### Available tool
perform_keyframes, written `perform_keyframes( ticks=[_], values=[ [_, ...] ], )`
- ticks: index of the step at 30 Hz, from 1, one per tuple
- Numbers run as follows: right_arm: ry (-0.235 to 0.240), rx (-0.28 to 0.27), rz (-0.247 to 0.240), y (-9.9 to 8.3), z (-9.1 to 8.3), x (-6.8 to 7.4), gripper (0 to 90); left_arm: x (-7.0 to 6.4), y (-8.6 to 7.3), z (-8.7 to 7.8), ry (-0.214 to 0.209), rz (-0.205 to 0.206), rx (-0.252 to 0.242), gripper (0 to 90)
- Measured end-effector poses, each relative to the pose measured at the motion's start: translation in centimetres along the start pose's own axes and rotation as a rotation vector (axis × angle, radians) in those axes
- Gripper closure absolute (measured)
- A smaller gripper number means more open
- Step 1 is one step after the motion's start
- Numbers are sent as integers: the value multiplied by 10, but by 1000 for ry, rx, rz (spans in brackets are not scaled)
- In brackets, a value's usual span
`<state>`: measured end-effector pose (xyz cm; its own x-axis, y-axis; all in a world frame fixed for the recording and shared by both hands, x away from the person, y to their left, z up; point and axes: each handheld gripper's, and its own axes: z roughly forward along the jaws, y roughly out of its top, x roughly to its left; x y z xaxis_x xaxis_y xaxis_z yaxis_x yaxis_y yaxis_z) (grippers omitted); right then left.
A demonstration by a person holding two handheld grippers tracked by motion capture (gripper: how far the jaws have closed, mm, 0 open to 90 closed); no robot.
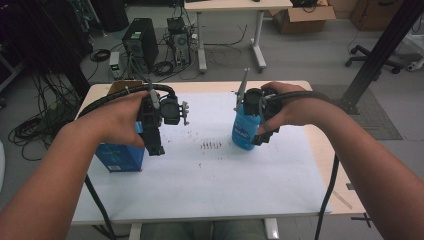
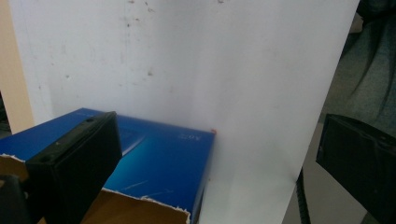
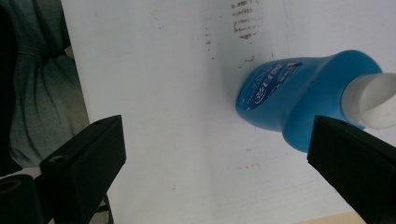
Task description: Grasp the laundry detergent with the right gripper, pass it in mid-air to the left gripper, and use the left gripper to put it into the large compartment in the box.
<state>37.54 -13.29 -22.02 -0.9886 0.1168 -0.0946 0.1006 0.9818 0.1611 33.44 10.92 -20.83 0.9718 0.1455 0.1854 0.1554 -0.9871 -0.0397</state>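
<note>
A blue box (image 1: 120, 159) with a torn-open cardboard top stands near the left edge of the white mat (image 1: 210, 175). My left gripper (image 1: 156, 136) hangs just above and to the right of it. In the left gripper view the blue box (image 2: 163, 163) lies under the left jaw, and my left gripper (image 2: 217, 127) is open wide with nothing between the jaws. A blue bottle (image 1: 244, 131) with a white cap stands right of centre, with my right gripper (image 1: 262, 127) at its top right. In the right gripper view the blue bottle (image 3: 294, 100) lies near the right jaw, and my right gripper (image 3: 217, 126) is open.
Dark smudges (image 1: 211, 145) mark the mat between the box and the bottle. The wooden table (image 1: 327, 165) shows past the mat's right side. Beyond the table are a computer tower (image 1: 140, 42), cables, a second desk (image 1: 230, 30) and a cardboard box (image 1: 302, 17).
</note>
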Motion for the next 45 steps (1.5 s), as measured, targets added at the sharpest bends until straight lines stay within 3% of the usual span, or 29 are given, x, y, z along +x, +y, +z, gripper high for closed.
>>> perform_keyframes(
  ticks=[21,30,32,45],
  values=[
    [14,-22,90,-46,23,12,47,-19,2,38,-25,41,-2,4],
    [2,-103,142,-68,38,11,48,-26,3,44,-32,57,-2,4],
    [0,-133,176,-75,44,10,49,-27,4,43,-33,60,0,4],
    [-16,-208,282,-98,66,-2,47,-30,-1,40,-29,62,0,4]
  ],
)
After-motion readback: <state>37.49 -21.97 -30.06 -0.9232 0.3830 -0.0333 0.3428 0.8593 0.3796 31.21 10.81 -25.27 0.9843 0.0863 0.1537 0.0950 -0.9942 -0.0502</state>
